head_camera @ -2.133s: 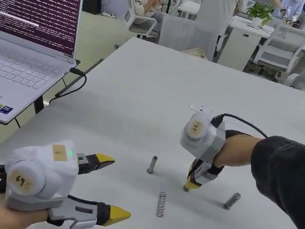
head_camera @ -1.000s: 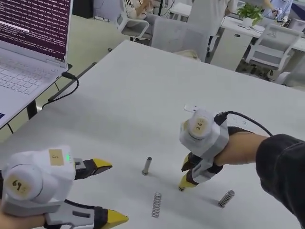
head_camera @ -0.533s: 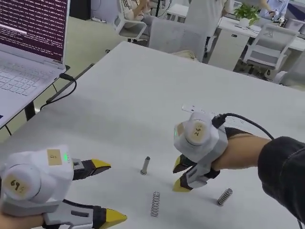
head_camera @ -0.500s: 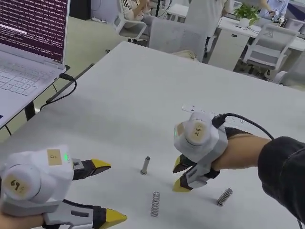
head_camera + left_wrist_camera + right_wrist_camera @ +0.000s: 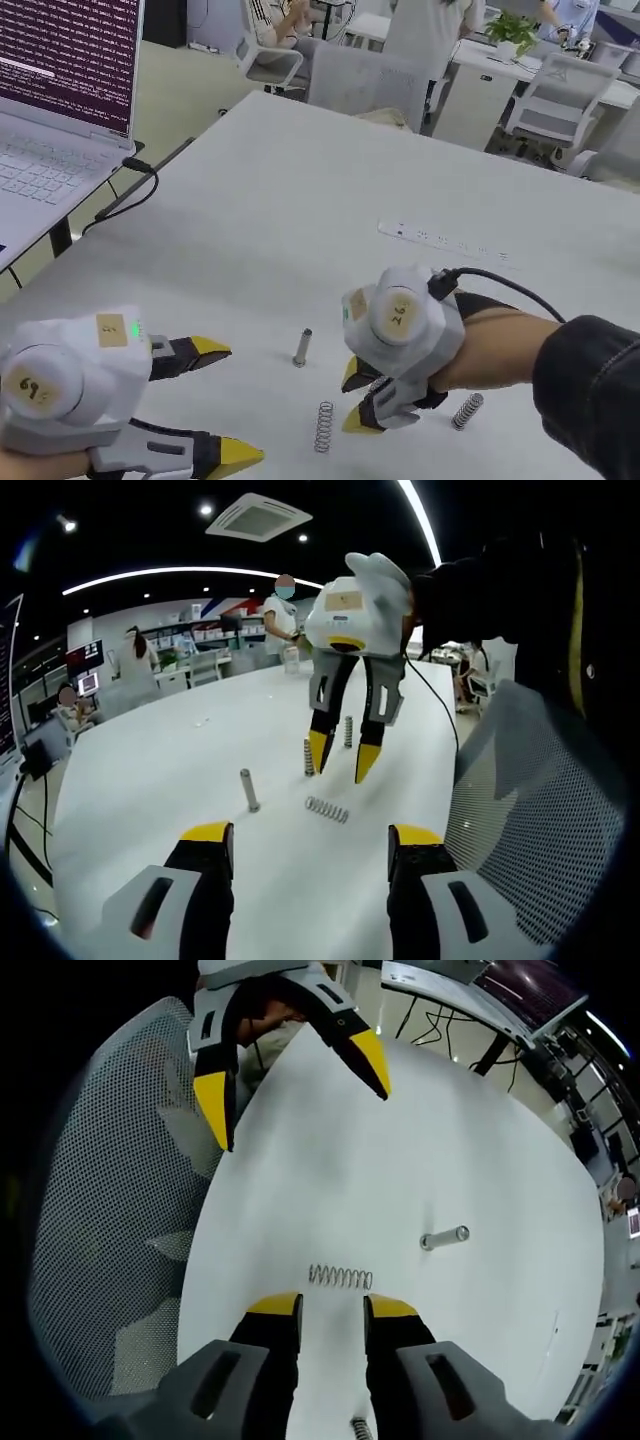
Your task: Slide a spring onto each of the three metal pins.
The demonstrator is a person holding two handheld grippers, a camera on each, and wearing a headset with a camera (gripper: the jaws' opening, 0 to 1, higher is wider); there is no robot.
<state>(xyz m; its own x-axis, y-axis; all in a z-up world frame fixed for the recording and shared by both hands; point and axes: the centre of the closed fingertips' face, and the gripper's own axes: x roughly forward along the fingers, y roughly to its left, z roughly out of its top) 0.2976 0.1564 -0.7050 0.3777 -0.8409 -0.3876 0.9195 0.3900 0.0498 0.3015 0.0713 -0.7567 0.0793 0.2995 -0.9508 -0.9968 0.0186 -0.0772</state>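
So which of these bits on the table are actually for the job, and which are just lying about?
For the job: the upright metal pin, the spring lying near it, a second spring beside the right tool, and the left tool; both tools are open.
Just lying about: the laptop, its cable, the power strip and the office chairs in the background.

We read 69 on the left gripper (image 5: 230, 402) and 26 on the right gripper (image 5: 352, 400).
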